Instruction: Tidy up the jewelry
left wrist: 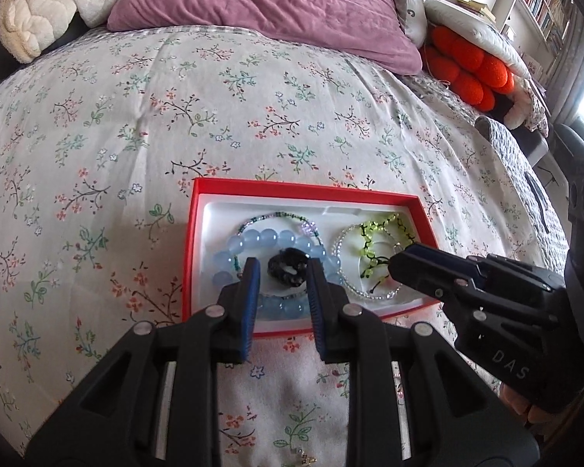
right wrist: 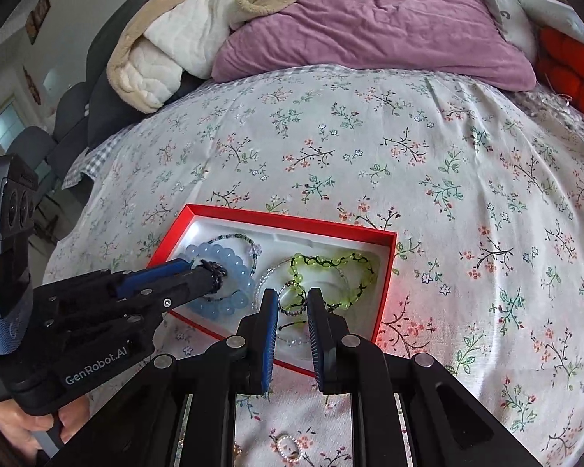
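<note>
A red box (left wrist: 192, 241) (right wrist: 385, 272) with a white insert lies on the floral bedspread. In it are a pale blue bead bracelet (left wrist: 253, 241) (right wrist: 206, 253), a thin green-blue bead strand (left wrist: 276, 216), a yellow-green bead bracelet (left wrist: 373, 251) (right wrist: 331, 262) and a clear bead ring (left wrist: 342, 241). My left gripper (left wrist: 280, 272) (right wrist: 214, 268) is open over the blue bracelet, a small black beaded ring (left wrist: 286, 270) between its fingertips. My right gripper (right wrist: 292, 303) (left wrist: 405, 257) is open over the green bracelet, a small bead ring (right wrist: 292, 297) between its fingers.
A purple pillow (left wrist: 268, 4) and cream blankets (right wrist: 175, 39) lie at the head of the bed. An orange knotted cushion (left wrist: 471, 66) sits at the right. A loose small pearl ring (right wrist: 288, 447) lies on the bedspread near me.
</note>
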Tool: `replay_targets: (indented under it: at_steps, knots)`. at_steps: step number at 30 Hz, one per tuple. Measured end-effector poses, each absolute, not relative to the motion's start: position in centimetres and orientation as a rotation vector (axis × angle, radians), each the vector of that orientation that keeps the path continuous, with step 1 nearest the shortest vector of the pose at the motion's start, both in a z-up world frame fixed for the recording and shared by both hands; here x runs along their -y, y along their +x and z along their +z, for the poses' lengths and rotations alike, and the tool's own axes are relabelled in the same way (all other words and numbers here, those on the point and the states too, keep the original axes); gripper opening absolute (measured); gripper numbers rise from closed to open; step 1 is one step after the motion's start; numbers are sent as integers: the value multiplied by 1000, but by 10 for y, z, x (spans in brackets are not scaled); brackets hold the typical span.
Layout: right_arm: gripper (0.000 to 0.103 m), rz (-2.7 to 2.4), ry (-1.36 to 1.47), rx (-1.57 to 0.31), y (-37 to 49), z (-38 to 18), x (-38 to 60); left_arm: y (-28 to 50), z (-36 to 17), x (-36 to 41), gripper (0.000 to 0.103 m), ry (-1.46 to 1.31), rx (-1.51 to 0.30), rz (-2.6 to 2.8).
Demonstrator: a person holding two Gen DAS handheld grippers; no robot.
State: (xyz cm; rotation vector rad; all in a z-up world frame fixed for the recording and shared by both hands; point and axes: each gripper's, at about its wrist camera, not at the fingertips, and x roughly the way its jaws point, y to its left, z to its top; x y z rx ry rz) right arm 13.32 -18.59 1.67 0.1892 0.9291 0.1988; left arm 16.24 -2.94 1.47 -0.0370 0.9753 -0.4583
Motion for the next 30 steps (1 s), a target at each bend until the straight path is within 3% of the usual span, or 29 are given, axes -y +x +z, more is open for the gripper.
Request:
replay_targets:
  at_steps: [2, 6, 13, 14, 16, 17, 18, 24, 30]
  knots:
    - [18, 201, 211, -937, 135, 17, 188, 162, 17, 27, 31, -40, -972, -451]
    - [19, 190, 214, -937, 132, 22, 191, 157, 26, 22, 51, -35, -949, -436]
    - [22, 183, 196, -926, 118, 35, 195, 146, 41, 8, 70, -25, -934, -385]
    - [26, 182, 194, -924, 115, 37, 196, 144, 41, 6, 76, -25, -939, -375]
    - [45, 177, 187, -918, 109, 40, 197, 141, 41, 1, 81, -24, -953, -358]
    - [67, 171, 184, -906, 105, 41, 198, 139, 41, 0, 83, -20, -959, -353]
    - [73, 166, 177, -888, 101, 43, 198, 137, 40, -1, 84, -14, -965, -347]
    - [77, 146, 124, -881, 81, 46, 201, 124, 32, -13, 98, 5, -1015, -322]
    - [83, 126, 28, -827, 52, 48, 198, 105, 21, -22, 100, 65, -1047, -296]
